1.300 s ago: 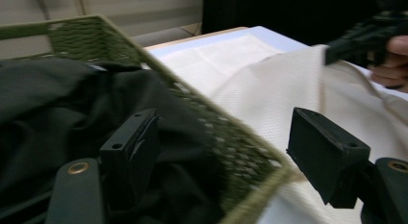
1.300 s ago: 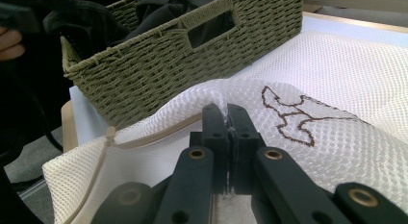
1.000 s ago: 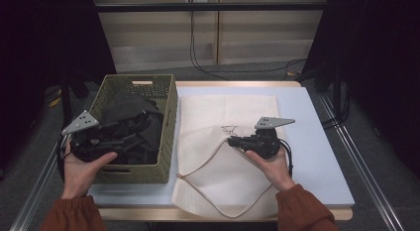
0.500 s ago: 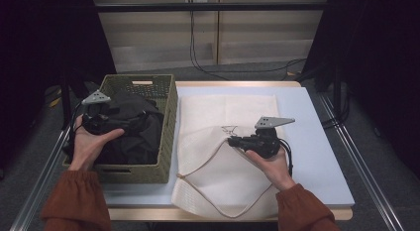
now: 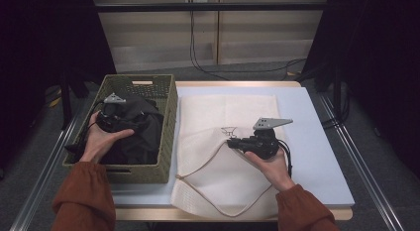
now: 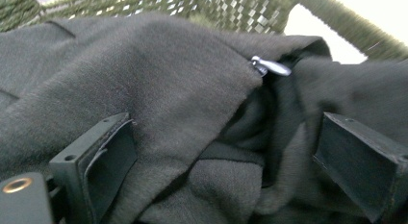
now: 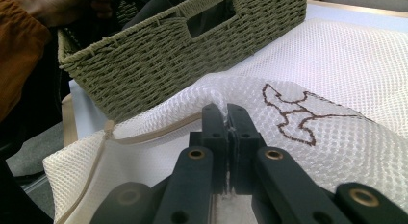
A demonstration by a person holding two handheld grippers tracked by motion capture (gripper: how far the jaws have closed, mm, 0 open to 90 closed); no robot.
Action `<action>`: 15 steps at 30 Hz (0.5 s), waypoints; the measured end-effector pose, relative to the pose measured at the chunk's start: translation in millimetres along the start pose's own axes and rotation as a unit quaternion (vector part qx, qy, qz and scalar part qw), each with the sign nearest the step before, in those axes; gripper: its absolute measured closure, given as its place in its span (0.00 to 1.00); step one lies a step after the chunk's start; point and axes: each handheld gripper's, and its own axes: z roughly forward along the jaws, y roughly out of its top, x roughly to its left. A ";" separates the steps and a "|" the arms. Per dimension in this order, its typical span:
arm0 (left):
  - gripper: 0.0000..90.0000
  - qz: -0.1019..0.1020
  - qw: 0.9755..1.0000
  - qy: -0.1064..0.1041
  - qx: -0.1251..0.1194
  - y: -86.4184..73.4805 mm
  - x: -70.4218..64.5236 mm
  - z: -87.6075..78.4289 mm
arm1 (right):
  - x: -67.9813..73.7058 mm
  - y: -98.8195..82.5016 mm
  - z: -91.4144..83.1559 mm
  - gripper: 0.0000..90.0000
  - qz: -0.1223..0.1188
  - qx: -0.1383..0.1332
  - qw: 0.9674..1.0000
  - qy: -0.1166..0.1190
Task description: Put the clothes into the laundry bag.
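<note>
So the left claw (image 6: pixel 226 152) has just been opening up, and now its jaws stand spread wide with the dark garment (image 6: pixel 159 89) bunched between them, pads not pressing on it yet. Compared with a second ago that hand has gone from the near end of the green woven basket (image 5: pixel 168 107) forward and down into the pile, where the garment sits, zipper pull (image 6: pixel 269 66) showing. Looks to me like it's lining up a grab, so the next thing is closing on a good fold. The right claw (image 7: pixel 226 119) hasn't budged: pressed together, pinching a fold of the white mesh laundry bag (image 5: pixel 233 112) lying flat on the table (image 5: pixel 322 156), probably holding the mouth ready.
</note>
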 end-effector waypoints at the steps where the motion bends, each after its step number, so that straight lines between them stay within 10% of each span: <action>1: 0.07 0.008 1.000 0.012 0.006 -0.5 -0.2 2.1 | -0.3 0.0 -0.1 0.98 0.000 0.000 1.000 0.000; 6: 0.07 -0.010 0.997 0.072 0.033 -2.9 7.9 4.4 | -0.7 -0.3 -0.5 0.98 0.000 0.000 1.000 0.001; 15: 0.01 -0.027 0.996 0.017 0.079 -11.1 14.8 23.7 | -0.7 -0.7 -1.6 0.98 -0.001 0.000 1.000 0.001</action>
